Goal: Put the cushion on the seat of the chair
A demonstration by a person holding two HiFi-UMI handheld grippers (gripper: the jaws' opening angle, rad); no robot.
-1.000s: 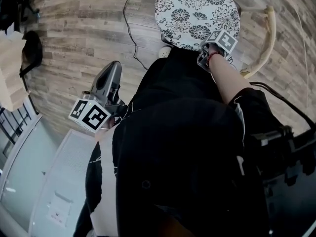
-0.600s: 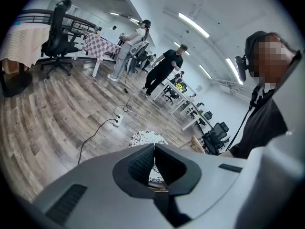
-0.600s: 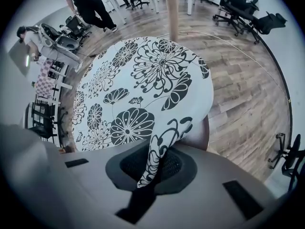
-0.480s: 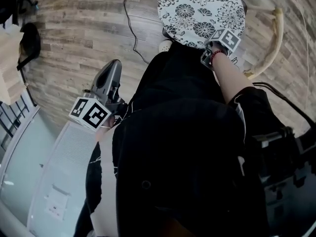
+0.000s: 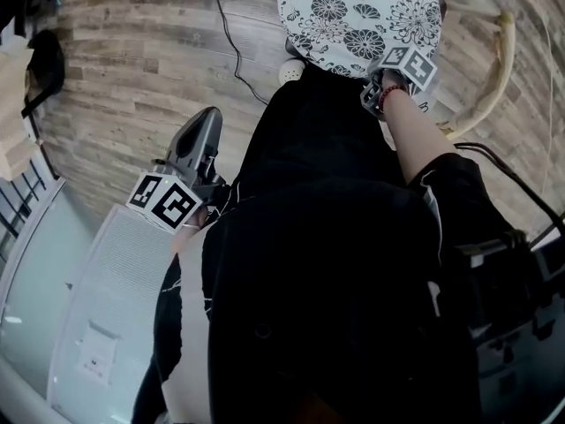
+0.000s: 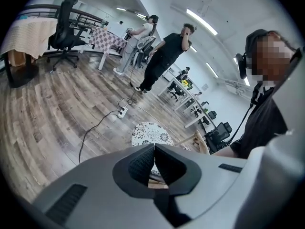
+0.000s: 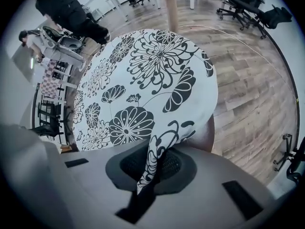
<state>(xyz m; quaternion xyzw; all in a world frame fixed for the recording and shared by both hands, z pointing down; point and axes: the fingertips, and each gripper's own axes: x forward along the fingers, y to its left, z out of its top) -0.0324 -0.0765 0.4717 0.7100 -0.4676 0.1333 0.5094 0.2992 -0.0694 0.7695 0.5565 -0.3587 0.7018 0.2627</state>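
The round cushion (image 5: 353, 16) has a white cover with black flowers and lies flat over the brown chair seat (image 7: 209, 130). The chair's curved wooden backrest (image 5: 496, 60) shows to its right. My right gripper (image 5: 375, 88) points steeply down at the cushion's near edge. In the right gripper view the gripper (image 7: 151, 161) is shut on a fold of the cushion (image 7: 152, 75). My left gripper (image 5: 207, 117) hangs over the wooden floor to the left, shut with nothing between its jaws. In the left gripper view the left gripper (image 6: 154, 149) looks toward the cushion (image 6: 151, 133) farther off.
A white power strip (image 5: 290, 71) with a black cable lies on the floor by the chair. A pale cabinet (image 5: 97, 325) stands at lower left. Two people (image 6: 164, 56) stand farther off, near an office chair (image 6: 64, 27) and desks.
The cushion and my right gripper have shifted slightly up and right in the head view. The left gripper has sunk a little and stays shut.
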